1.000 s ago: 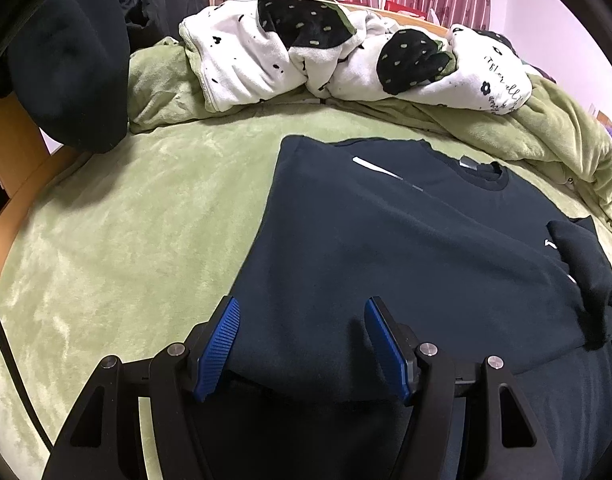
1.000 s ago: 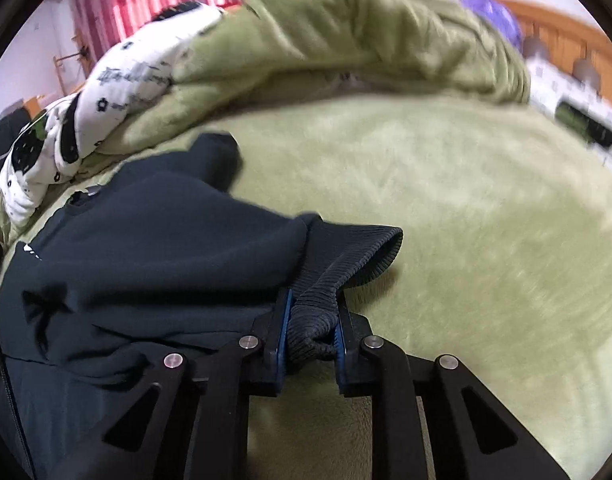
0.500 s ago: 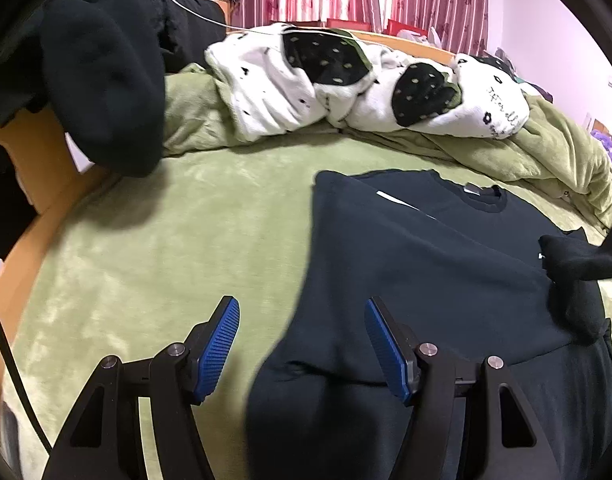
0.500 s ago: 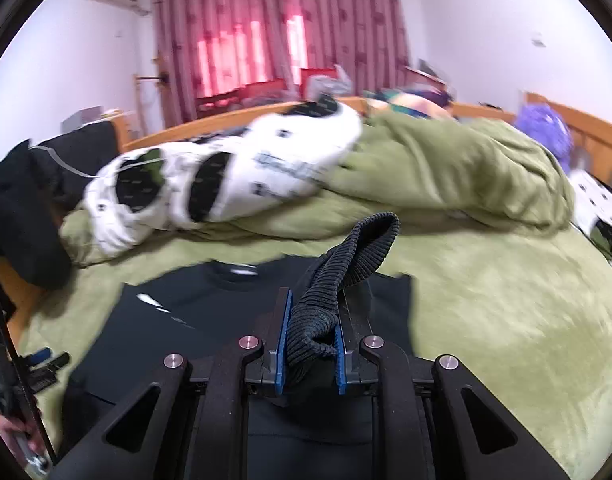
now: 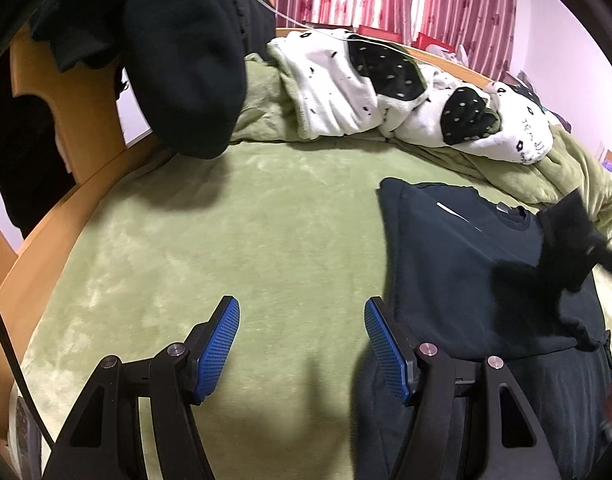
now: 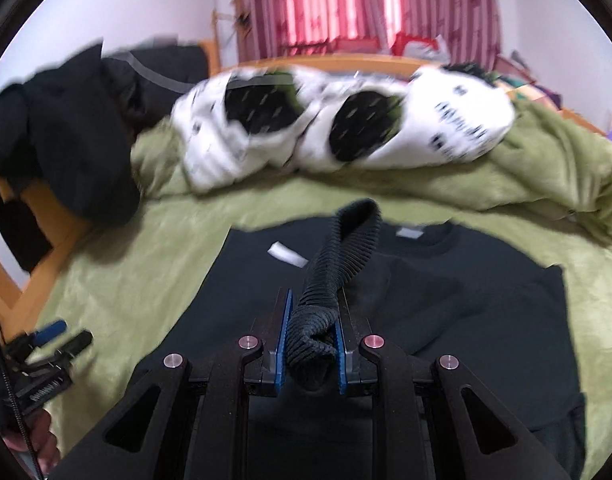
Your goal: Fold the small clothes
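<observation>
A dark navy sweatshirt (image 5: 457, 256) lies flat on the green bed cover, collar toward the pillows; it also fills the middle of the right wrist view (image 6: 465, 312). My right gripper (image 6: 310, 344) is shut on the ribbed cuff (image 6: 341, 248) of its sleeve and holds it above the shirt's body. The sleeve and gripper show blurred at the right of the left wrist view (image 5: 569, 248). My left gripper (image 5: 302, 340) is open and empty over bare cover, just left of the shirt's edge.
A white and black spotted blanket (image 5: 385, 92) and bunched green duvet (image 5: 569, 168) lie along the far side. Dark clothes (image 5: 166, 52) hang over the wooden bed frame (image 5: 66, 184) at left. The green bed cover (image 5: 226, 240) spreads left of the shirt.
My right gripper has lifted the sleeve cuff and carried it over the shirt's body. My left gripper has moved left off the shirt onto bare cover, staying open.
</observation>
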Demonstrator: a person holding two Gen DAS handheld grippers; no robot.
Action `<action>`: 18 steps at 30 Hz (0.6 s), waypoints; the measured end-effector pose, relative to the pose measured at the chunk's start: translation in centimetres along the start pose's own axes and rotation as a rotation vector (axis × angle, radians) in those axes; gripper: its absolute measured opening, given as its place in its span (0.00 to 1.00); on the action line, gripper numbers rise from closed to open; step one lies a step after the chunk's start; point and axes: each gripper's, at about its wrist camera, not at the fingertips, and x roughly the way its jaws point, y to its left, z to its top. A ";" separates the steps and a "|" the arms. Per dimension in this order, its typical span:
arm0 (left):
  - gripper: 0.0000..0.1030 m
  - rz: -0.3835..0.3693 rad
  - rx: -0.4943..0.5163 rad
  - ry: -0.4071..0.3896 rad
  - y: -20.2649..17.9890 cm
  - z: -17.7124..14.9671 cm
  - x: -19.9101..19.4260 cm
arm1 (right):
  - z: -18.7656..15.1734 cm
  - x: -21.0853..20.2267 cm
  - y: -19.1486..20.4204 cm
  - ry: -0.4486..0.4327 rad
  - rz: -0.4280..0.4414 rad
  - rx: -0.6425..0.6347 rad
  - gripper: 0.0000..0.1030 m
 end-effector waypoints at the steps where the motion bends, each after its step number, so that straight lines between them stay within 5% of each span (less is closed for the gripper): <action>1: 0.61 -0.005 -0.012 0.005 0.2 0.0 0.1 | -0.4 0.5 0.6 0.013 0.000 -0.006 0.18; 10: 0.61 -0.030 0.009 0.020 -2.4 0.2 0.6 | -2.4 0.4 1.8 -0.003 0.009 -0.082 0.38; 18: 0.61 -0.162 0.068 0.043 -9.2 -0.8 1.3 | -5.0 -3.6 -9.1 -0.011 -0.059 -0.009 0.42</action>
